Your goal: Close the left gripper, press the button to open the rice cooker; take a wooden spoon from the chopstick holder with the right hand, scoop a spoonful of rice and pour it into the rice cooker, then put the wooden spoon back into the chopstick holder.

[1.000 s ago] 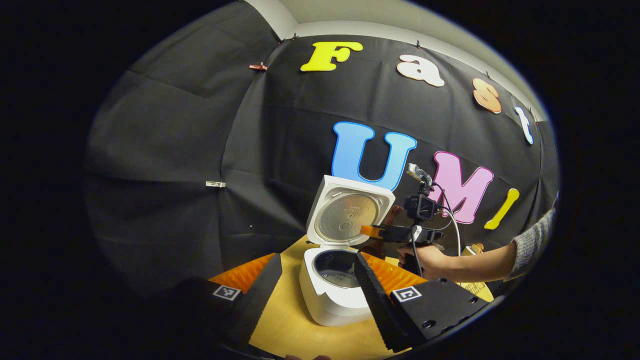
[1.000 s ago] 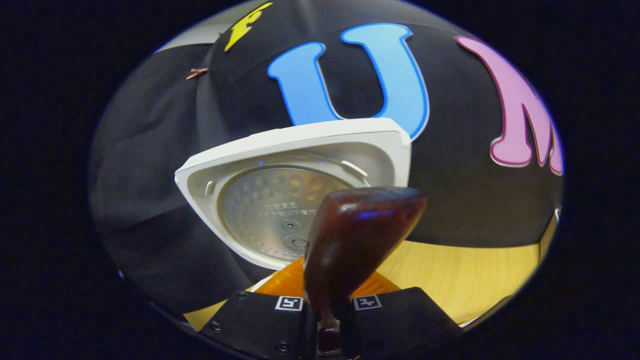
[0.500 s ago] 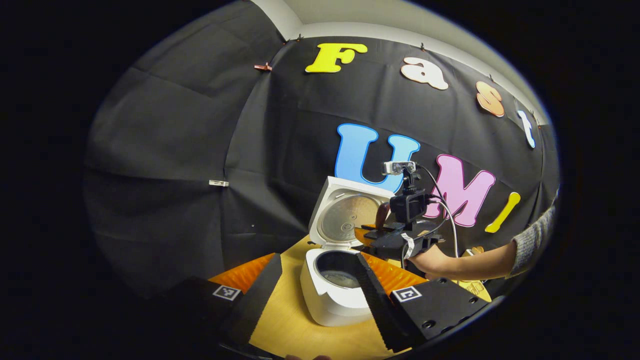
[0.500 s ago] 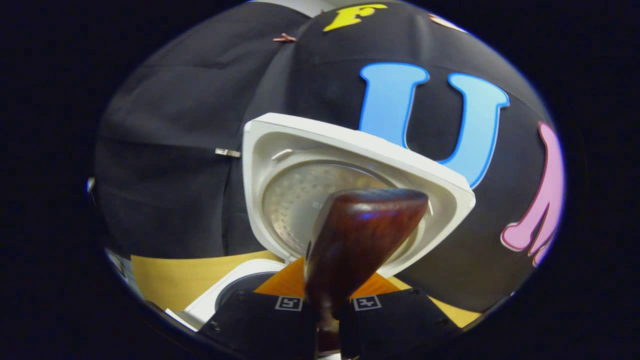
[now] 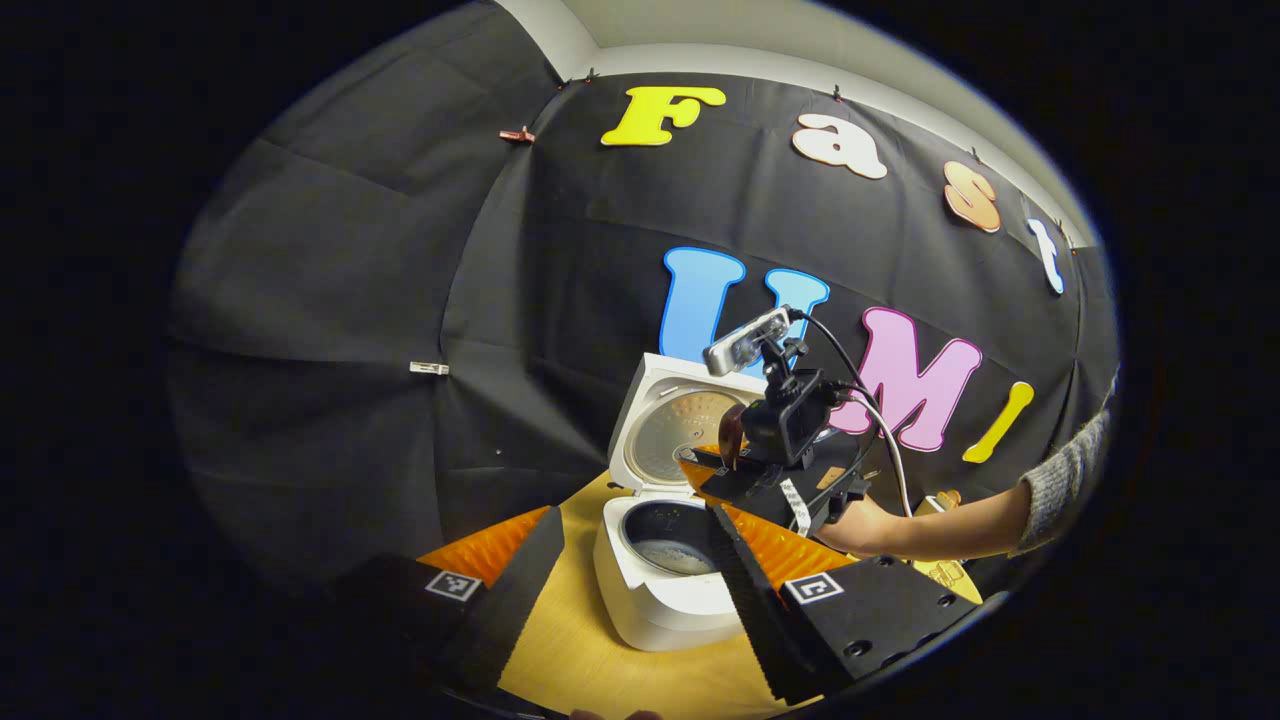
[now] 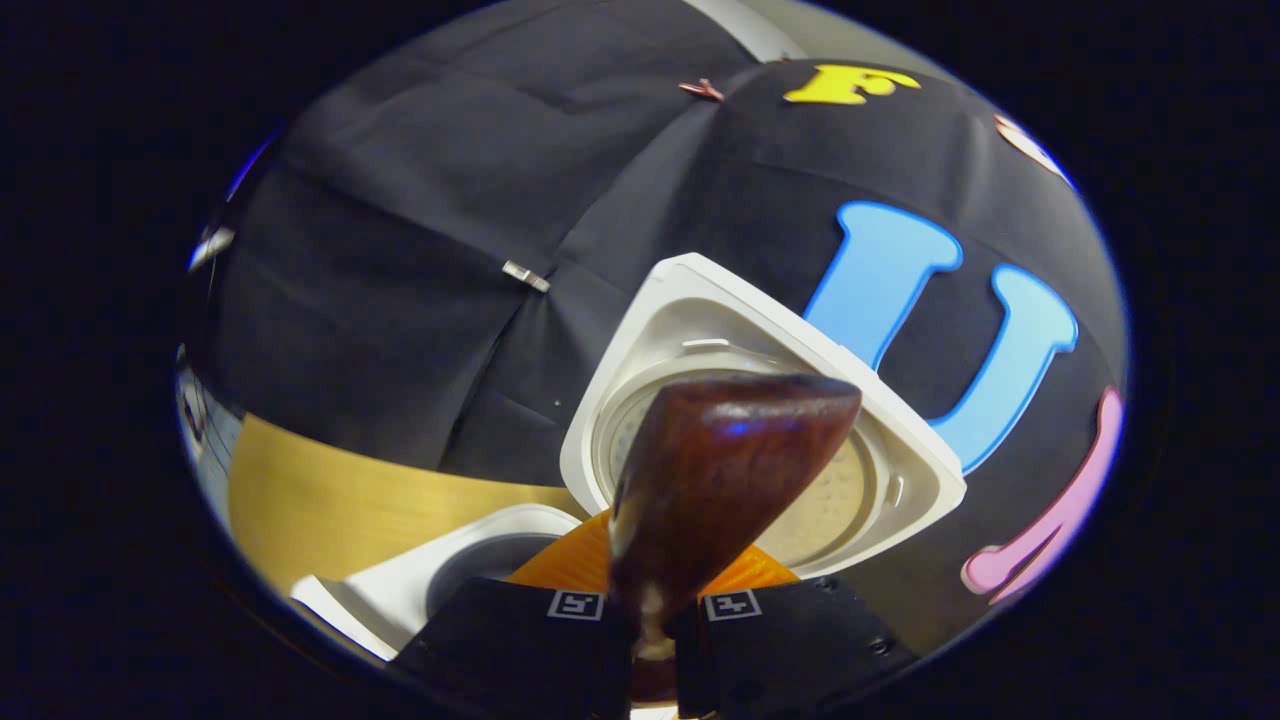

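Right gripper (image 6: pixel 650 625) clamps wooden spoon (image 6: pixel 715 490) above open rice cooker (image 5: pixel 665 570)
Left gripper (image 5: pixel 640 590) jaws wide apart, empty; the right, tilted, at its 1 o'clock.

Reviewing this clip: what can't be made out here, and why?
- Whether rice remains in the wooden spoon: right gripper view shows its back.
- How much rice is in the rice cooker: left gripper view, the pot is small, a left gripper finger crosses it.
- The chopstick holder: left gripper view, behind the forearm.
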Motion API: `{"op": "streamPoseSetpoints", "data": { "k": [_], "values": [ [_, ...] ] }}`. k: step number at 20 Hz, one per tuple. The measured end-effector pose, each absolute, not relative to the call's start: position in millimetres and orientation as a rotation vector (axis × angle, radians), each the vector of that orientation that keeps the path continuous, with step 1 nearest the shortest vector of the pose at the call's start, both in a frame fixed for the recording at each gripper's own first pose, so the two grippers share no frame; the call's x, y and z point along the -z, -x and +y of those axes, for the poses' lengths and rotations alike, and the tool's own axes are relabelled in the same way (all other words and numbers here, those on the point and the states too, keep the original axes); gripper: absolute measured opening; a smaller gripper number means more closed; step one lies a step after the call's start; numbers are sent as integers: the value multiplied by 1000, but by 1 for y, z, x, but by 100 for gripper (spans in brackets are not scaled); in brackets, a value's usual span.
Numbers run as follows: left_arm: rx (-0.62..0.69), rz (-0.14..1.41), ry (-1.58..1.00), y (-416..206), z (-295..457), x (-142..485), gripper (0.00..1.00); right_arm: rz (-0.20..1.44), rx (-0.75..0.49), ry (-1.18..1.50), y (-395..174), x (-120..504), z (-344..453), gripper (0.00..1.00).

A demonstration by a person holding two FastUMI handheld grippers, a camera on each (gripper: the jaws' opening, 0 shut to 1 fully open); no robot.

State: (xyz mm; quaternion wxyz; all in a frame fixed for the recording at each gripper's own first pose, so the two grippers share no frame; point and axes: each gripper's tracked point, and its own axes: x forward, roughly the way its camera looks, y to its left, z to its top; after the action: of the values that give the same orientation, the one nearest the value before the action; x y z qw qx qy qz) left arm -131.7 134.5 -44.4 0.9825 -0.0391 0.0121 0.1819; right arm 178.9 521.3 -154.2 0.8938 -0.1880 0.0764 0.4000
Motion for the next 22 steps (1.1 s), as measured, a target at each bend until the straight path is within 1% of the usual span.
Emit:
{"op": "streamPoseSetpoints", "data": {
  "k": [3,6,10,13,16,19,22],
  "values": [
    [-367,22,77,133,134,42,94,281,-743,126,-196,146,506,22],
    [-363,20,74,131,132,40,94,374,-693,-109,-201,143,485,22],
    [-348,27,57,124,126,39,94,487,-607,-498,-209,136,456,22],
    [-336,30,63,118,123,38,94,536,-552,-735,-218,131,430,22],
    [-321,31,51,111,117,36,94,538,-517,-926,-222,119,401,22],
    [-308,28,36,103,110,33,94,513,-473,-1094,-229,103,353,22],
    [-290,24,43,95,103,33,94,450,-436,-1145,-229,83,291,21]
  ]
}}
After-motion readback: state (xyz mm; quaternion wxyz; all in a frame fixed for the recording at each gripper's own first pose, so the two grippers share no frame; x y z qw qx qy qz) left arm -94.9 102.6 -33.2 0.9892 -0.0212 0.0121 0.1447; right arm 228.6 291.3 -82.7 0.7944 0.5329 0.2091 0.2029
